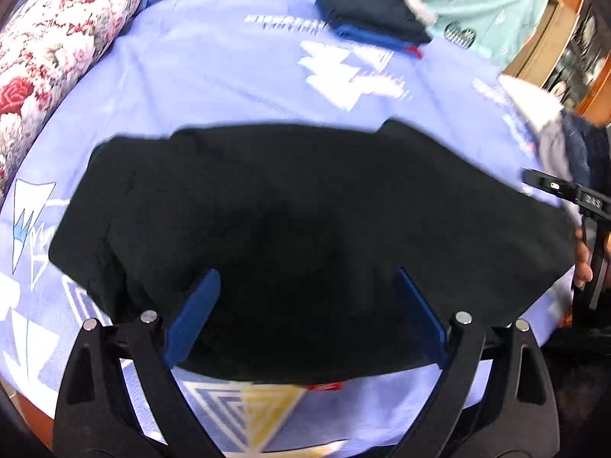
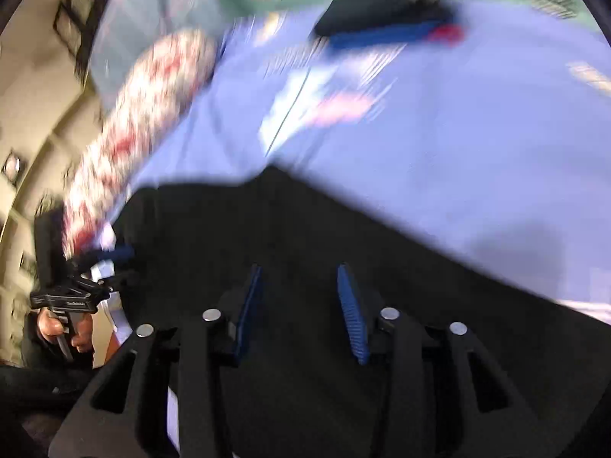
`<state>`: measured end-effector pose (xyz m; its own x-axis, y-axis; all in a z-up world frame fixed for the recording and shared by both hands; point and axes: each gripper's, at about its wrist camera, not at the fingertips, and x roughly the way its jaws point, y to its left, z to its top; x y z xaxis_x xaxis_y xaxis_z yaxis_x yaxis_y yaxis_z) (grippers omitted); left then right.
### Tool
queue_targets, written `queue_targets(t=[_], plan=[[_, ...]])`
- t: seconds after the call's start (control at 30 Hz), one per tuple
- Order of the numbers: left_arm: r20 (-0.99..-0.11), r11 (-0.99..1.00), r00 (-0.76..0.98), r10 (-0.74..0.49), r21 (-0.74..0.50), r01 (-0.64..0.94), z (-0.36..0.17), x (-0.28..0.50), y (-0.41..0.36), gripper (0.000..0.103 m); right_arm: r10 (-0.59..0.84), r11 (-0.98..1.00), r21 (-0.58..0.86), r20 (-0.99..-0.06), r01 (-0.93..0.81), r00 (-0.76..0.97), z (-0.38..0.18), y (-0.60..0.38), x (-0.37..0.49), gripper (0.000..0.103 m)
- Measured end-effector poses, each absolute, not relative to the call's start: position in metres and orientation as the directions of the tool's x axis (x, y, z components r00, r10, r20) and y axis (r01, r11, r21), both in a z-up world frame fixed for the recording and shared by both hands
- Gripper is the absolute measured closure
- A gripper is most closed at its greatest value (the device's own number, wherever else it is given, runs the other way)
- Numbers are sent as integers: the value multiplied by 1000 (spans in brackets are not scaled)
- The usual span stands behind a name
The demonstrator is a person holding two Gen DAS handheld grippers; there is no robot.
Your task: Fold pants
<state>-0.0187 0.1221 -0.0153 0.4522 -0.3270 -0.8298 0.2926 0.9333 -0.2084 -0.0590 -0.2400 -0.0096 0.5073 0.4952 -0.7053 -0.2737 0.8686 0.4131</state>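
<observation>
- Two blue fingers of the left hand-held gripper (image 1: 307, 305) spread wide over the black pants (image 1: 305, 210), lying on the bed sheet (image 1: 191, 76) directly ahead; folded clothes (image 1: 372, 15) farther off.
- Right hand-held gripper (image 2: 299, 301), blurred view: fingers narrowly parted, nothing between them, pants (image 2: 305, 229) beneath and ahead.

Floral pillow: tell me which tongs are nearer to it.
Left. The left tongs, open over the black pants, work the end beside the floral pillow. The right tongs, also open, are over the pants' far end, away from the pillow.
</observation>
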Motion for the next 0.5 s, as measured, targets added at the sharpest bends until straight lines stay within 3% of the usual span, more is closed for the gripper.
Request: queue_targets(t=[0.07,0.17,0.27,0.33,0.5], plan=[[-797,921,478,-368,-243,304,-5,-16,116,10,377,915,379,-675,-140,634,13,-304,-91,47],[-766,894,469,-440,-322,312,-5,-5,106,9,137,935,324,-702,143,699,23,-404,-144,46],[-775,874,421,-472,-352,334,-14,4,84,9,-89,881,248,-748,403,657,20,-487,-190,46],[-785,867,392,-479,-353,352,-20,8,70,9,-143,860,209,-777,465,613,12,-516,-201,46],[-790,859,377,-484,-346,377,-24,9,53,9,-42,892,207,-848,403,528,-17,-536,-175,46]])
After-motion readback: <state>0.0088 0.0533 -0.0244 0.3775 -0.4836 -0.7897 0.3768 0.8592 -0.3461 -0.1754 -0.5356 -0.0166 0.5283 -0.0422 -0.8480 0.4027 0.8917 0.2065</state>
